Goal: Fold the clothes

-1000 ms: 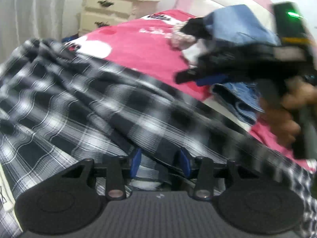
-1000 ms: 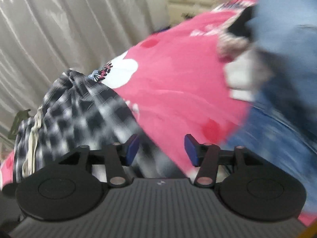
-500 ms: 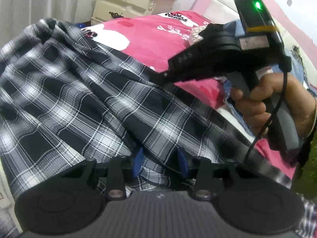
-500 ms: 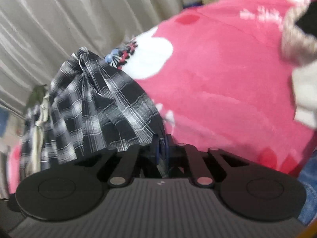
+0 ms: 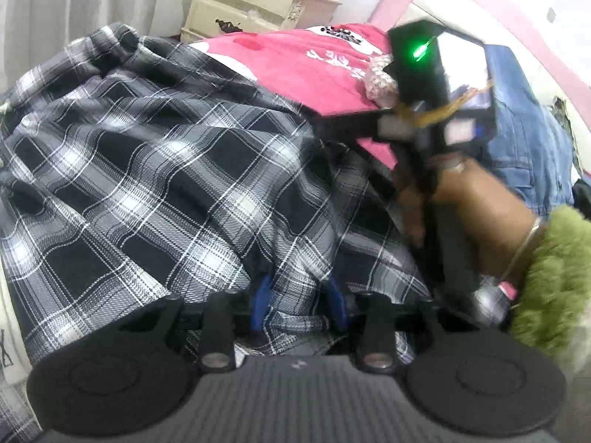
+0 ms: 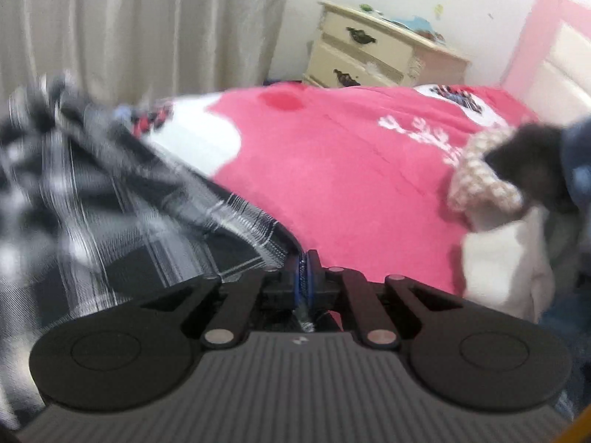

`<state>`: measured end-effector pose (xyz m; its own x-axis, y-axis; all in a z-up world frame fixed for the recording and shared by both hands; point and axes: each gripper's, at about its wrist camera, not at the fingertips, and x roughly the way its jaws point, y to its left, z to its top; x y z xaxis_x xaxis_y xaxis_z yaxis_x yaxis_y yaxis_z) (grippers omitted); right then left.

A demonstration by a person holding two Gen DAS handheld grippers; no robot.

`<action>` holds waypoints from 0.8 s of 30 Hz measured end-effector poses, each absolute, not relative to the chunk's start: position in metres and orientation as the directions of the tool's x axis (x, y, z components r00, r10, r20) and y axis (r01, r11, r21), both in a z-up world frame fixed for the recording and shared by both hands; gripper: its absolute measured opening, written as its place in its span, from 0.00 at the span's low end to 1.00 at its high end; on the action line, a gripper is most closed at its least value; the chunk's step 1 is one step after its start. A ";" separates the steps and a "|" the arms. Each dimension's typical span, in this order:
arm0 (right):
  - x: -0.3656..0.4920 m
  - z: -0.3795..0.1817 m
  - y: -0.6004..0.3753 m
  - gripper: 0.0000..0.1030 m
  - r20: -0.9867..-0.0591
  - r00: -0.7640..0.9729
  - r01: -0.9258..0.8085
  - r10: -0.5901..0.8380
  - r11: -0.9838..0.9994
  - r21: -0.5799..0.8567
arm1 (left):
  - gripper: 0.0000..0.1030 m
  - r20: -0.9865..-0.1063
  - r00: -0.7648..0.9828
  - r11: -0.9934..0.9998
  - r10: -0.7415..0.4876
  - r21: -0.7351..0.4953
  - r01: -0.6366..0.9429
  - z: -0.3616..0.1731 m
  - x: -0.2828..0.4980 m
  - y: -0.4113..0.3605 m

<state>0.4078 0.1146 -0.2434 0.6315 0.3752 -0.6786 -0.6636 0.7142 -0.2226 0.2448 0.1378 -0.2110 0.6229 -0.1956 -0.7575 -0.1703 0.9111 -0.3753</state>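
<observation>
A black-and-white plaid garment (image 5: pixel 177 170) lies rumpled over the left part of a pink bedspread (image 6: pixel 351 170). My left gripper (image 5: pixel 299 299) is shut on a thick bunched fold of it, with cloth filling the gap between the blue pads. My right gripper (image 6: pixel 305 273) is shut on a thin edge of the plaid garment (image 6: pixel 122 221), which stretches away to the left, blurred. In the left wrist view the right gripper (image 5: pixel 325 122) reaches in from the right at the garment's far edge, held by a hand (image 5: pixel 476 214) in a fuzzy green sleeve (image 5: pixel 554 277).
A pile of other clothes sits on the bed's right side: blue jeans (image 5: pixel 524 140), a knitted piece (image 6: pixel 480 181) and a white garment (image 6: pixel 506 269). A cream nightstand (image 6: pixel 376 51) stands behind the bed, a pale curtain (image 6: pixel 147 18) to the left, a pink headboard (image 6: pixel 546 37) at right.
My right gripper was open above the bedspread, then shut on the plaid edge, and has drawn it tight while rolling. The left gripper kept its hold on the fold.
</observation>
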 end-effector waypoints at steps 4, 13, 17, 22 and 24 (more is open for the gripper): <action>0.399 -0.216 0.111 0.29 -0.668 0.633 -0.675 0.392 0.702 -0.228 | 0.35 -0.758 0.623 0.900 -0.195 -0.390 -0.192 -0.210 0.240 0.142; 0.393 -0.166 0.180 0.79 -0.632 0.330 -0.898 0.701 0.439 0.019 | 0.36 -0.768 0.633 0.871 -0.094 -0.372 -0.322 -0.207 0.242 0.158; 0.405 -0.204 0.246 0.04 -0.770 0.280 -0.937 0.573 0.337 -0.090 | 0.33 -0.774 0.625 0.837 -0.100 -0.405 -0.368 -0.214 0.242 0.170; 0.438 -0.209 0.262 0.04 -0.721 0.268 -0.918 0.640 0.396 0.010 | 0.32 -0.771 0.630 0.829 -0.092 -0.409 -0.380 -0.217 0.241 0.177; 0.444 -0.222 0.267 0.05 -0.721 0.261 -0.912 0.642 0.409 0.034 | 0.32 -0.769 0.634 0.833 -0.088 -0.405 -0.376 -0.218 0.239 0.177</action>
<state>0.4437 0.2672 -0.2220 0.2608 0.6417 -0.7213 -0.9120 0.4089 0.0340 0.2386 0.1774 -0.2178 0.6336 -0.0878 -0.7687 -0.3764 0.8330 -0.4054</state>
